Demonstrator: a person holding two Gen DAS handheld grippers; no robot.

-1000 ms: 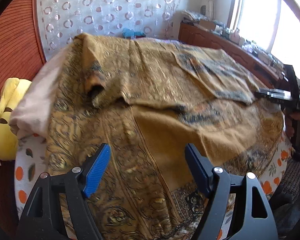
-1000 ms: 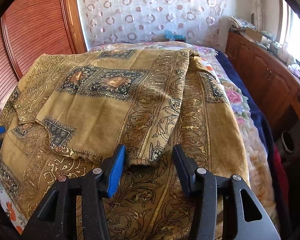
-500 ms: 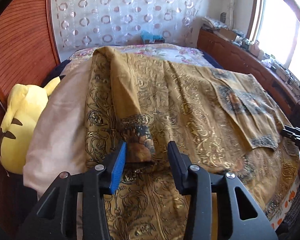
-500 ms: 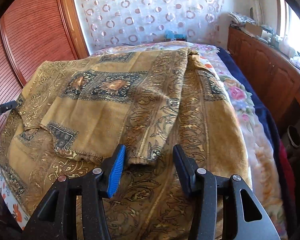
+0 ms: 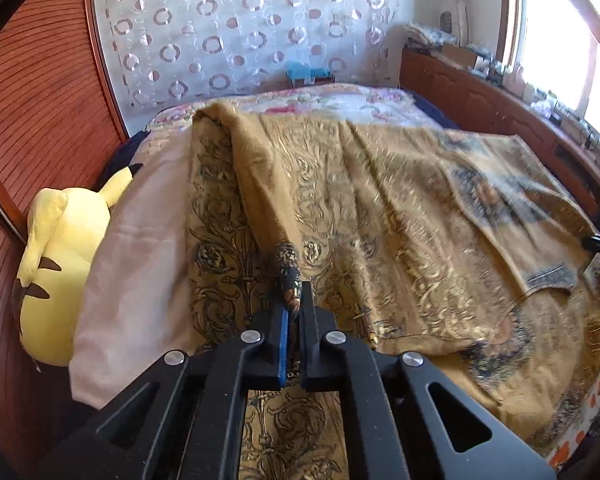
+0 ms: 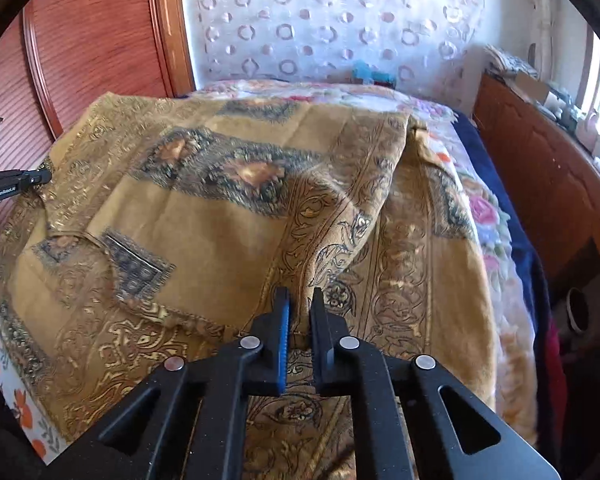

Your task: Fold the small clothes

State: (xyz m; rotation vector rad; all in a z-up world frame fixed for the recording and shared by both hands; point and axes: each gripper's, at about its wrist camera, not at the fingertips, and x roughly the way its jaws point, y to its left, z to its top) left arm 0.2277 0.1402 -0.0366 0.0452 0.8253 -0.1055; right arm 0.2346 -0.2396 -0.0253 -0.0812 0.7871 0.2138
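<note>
The bed (image 5: 380, 100) fills both views, its flowered cover bare only at the far end. Over most of it lies the garment (image 5: 400, 220), mustard with gold and dark ornament, partly folded over itself. A wooden headboard (image 5: 40, 100) curves along one side and a low cabinet (image 6: 540, 184) runs along the other, its top cluttered with small things too blurred to name. A pale pillow (image 5: 140, 248) lies beside the garment, with a yellow plush (image 5: 56, 264) wedged behind it, half hidden. The left gripper (image 5: 293, 308) has its jaws clenched on a dark patterned cuff. The right gripper (image 6: 299, 308) has its jaws clenched on a fold at the garment's edge.
</note>
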